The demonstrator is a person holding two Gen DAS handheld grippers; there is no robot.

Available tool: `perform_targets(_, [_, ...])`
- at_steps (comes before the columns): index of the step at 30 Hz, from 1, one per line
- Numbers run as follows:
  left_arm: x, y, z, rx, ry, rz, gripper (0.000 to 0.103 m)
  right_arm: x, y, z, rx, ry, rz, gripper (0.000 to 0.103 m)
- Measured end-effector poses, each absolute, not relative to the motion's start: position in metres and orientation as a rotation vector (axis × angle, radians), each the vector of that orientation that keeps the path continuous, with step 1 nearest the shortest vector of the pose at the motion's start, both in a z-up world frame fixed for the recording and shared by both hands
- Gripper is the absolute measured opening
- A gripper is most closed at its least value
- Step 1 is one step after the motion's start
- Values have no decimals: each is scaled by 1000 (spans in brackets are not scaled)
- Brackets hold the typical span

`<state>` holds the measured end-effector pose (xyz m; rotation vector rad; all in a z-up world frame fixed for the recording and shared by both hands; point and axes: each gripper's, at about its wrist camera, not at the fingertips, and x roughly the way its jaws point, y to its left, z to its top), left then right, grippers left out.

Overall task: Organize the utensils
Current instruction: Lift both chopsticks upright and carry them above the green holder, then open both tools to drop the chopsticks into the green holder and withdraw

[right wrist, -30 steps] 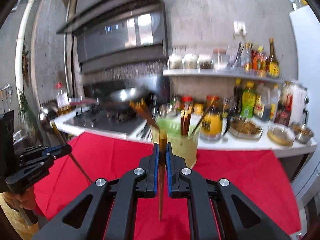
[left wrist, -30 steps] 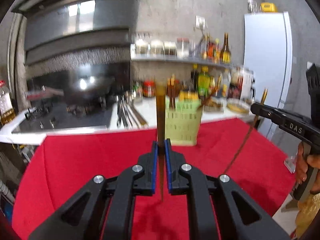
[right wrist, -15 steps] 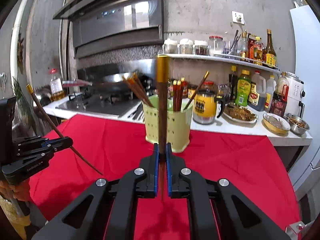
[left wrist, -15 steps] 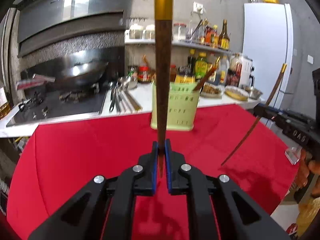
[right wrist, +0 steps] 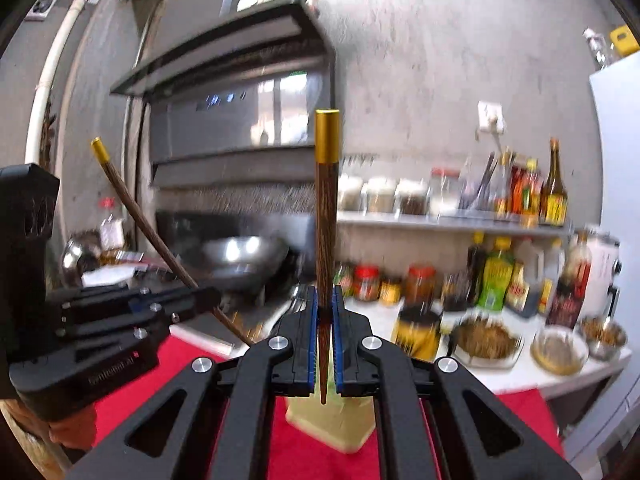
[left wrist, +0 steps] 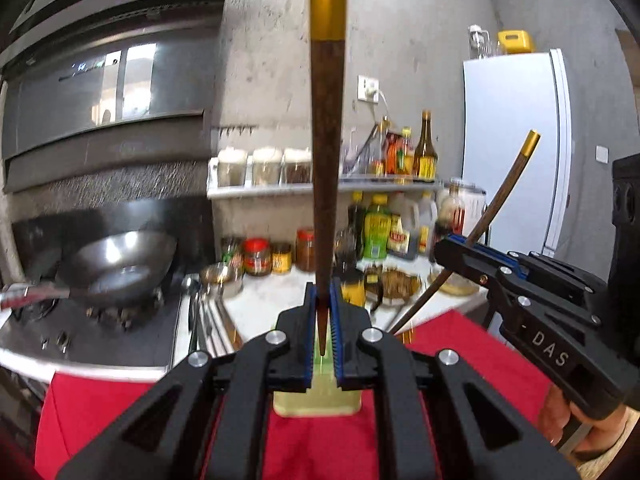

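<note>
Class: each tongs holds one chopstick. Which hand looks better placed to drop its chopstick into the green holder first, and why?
Probably either. The left tongs and right tongs each grip an upright gold-capped wooden chopstick, with the pale green plastic utensil holder directly ahead in both views.

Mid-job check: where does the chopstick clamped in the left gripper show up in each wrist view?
Left wrist view: left chopstick stands upright at centre, pinched near its tip in the left gripper.
Right wrist view: it leans at the left edge, gold cap up.
Shared landmark: the wok on the stove.

Upright chopstick (left wrist: 327, 160) in left gripper (left wrist: 321, 320) (gold-capped)
</note>
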<state>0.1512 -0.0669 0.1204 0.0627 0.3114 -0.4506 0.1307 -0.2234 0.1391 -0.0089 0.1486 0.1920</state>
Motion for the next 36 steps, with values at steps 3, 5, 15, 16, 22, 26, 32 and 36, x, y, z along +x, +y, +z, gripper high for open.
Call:
perform_targets(3, [181, -80, 120, 80, 327, -443, 7, 151, -234, 145, 11, 141, 173, 7])
perform_targets(5, [201, -88, 109, 94, 368, -440, 7, 166, -240, 141, 20, 160, 166, 7])
perform_targets(15, [268, -100, 49, 119, 545, -411, 7, 219, -233, 84, -20, 320, 171, 7])
perform_targets(16, [271, -99, 47, 119, 551, -414, 7, 223, -232, 81, -25, 335, 170, 7])
perform_targets(22, [263, -90, 65, 72, 508, -421, 29, 217, -232, 84, -42, 333, 155, 61])
perform_targets(26, [235, -73, 91, 46, 435, -395, 47, 184, -239, 102, -41, 288, 137, 61])
perform_targets(32, [164, -43, 103, 74, 380, -258, 78, 115, -248, 109, -52, 276, 112, 82])
perform_targets(36, [121, -30, 76, 96, 457, -192, 93, 77, -253, 92, -22, 344, 103, 90])
